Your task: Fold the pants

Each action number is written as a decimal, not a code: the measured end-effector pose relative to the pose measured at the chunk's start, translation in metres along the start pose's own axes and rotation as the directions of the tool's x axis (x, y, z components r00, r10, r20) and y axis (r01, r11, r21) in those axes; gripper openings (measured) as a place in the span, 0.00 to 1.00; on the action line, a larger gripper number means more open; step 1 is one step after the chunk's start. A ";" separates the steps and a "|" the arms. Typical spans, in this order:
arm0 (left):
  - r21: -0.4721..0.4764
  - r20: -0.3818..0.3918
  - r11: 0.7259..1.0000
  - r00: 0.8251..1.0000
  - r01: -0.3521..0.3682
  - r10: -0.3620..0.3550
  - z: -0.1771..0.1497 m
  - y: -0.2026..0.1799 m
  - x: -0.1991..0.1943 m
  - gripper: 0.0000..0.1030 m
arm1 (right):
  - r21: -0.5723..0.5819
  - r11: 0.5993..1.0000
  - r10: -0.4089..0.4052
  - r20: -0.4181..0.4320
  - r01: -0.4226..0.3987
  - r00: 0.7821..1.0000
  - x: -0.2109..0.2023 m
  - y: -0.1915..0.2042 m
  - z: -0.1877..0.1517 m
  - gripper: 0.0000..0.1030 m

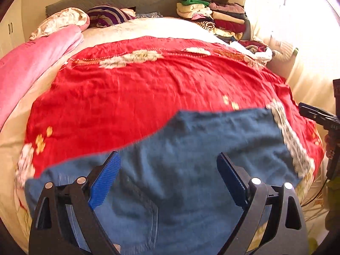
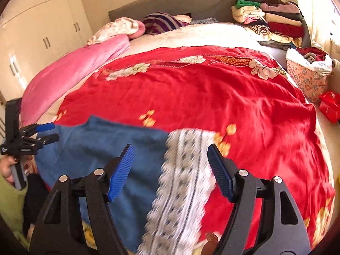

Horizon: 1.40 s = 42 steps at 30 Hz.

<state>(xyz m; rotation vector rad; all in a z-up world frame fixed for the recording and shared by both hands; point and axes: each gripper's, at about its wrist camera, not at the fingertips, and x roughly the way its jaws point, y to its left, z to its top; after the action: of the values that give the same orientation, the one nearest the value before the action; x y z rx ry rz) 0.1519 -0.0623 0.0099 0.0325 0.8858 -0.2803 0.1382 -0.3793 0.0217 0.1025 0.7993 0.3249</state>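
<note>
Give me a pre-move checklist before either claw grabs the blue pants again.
1. Left claw free of cloth: ok, its blue pads stand wide above the blue pants with nothing pinched.
2. Right claw free of cloth: ok, nothing pinched; it hangs over the lace-patterned white band.
3. Pants lying flat on the red bedspread: ok for the part in view; the near end is hidden behind the claws.
4. Fold already made: cannot tell, both views are motion-blurred.
5. Pants' far edge clear of other laundry: ok, the stack of folded clothes and the floral laundry basket sit well beyond it.
</note>
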 end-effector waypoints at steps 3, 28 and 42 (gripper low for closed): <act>0.010 -0.007 1.000 1.000 0.007 -0.007 0.019 -0.003 0.015 0.89 | 0.055 0.998 0.005 -0.026 -0.004 1.000 0.019 -0.024 0.013 0.62; -0.075 -0.114 0.978 0.972 0.197 -0.205 0.038 -0.012 0.107 0.08 | 0.066 0.973 0.228 -0.151 -0.221 0.962 0.092 -0.051 0.000 0.14; -0.026 -0.018 0.994 0.995 0.103 -0.103 0.062 -0.021 0.095 0.05 | -0.129 0.987 0.088 -0.084 -0.098 0.993 0.083 -0.037 0.042 0.13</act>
<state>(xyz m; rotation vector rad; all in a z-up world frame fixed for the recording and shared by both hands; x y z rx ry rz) 0.2507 -0.1133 -0.0217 -0.0341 0.9114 -0.3653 0.2316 -0.3862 -0.0135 0.0023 0.8495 0.4717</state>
